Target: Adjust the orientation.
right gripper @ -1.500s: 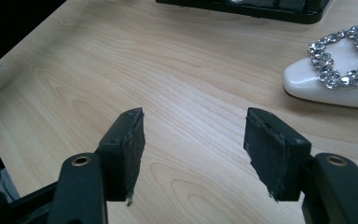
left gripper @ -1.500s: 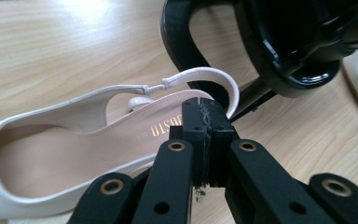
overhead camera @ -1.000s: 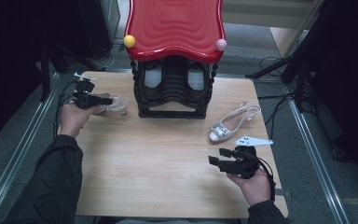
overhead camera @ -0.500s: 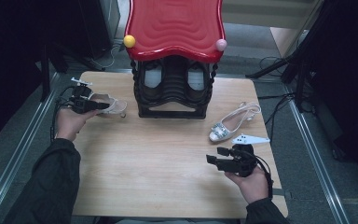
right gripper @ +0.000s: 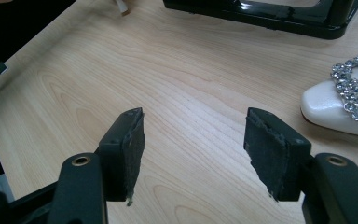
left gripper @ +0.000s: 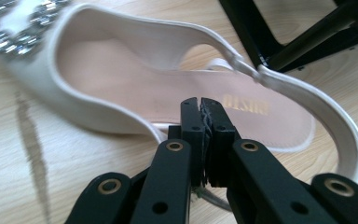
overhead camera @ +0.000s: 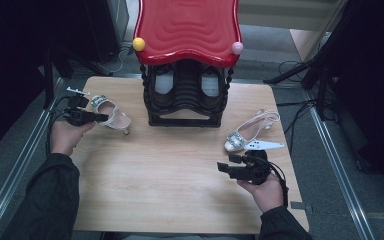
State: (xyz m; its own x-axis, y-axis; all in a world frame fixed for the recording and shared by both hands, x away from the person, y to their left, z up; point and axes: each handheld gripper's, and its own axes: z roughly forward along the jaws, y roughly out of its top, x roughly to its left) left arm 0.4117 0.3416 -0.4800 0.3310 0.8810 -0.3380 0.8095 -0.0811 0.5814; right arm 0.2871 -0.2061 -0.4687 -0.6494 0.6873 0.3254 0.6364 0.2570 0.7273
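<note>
Pale wood grain covers the tabletop [overhead camera: 180, 180], which stands on a grey floor with dark gear around it. At its far edge sits a black shoe rack [overhead camera: 185, 100] under a glossy red wavy top [overhead camera: 187, 27], with a yellow ball [overhead camera: 139, 44] and a pink ball [overhead camera: 237, 48] at the top's front corners.

Near the left edge, the left tongs [overhead camera: 101, 118] are clamped on the side rim of a white slingback sandal [overhead camera: 111, 113]. In the left gripper view the two black pads meet tightly over the thin edge of that sandal [left gripper: 177, 88], just below the gold lettering on the insole; its jewelled buckle shows at the upper left and the heel strap curves off to the right, close to the rack's black foot. The sandal lies just left of the rack's base.

On the right, a second white sandal [overhead camera: 250, 131] with a sparkling buckle lies on the wood. The right tongs [overhead camera: 222, 166] sit near it, closer to the person, jaws spread wide with nothing between them; the right gripper view shows bare wood between the pads and the sandal's toe [right gripper: 342, 105] off to the right.
</note>
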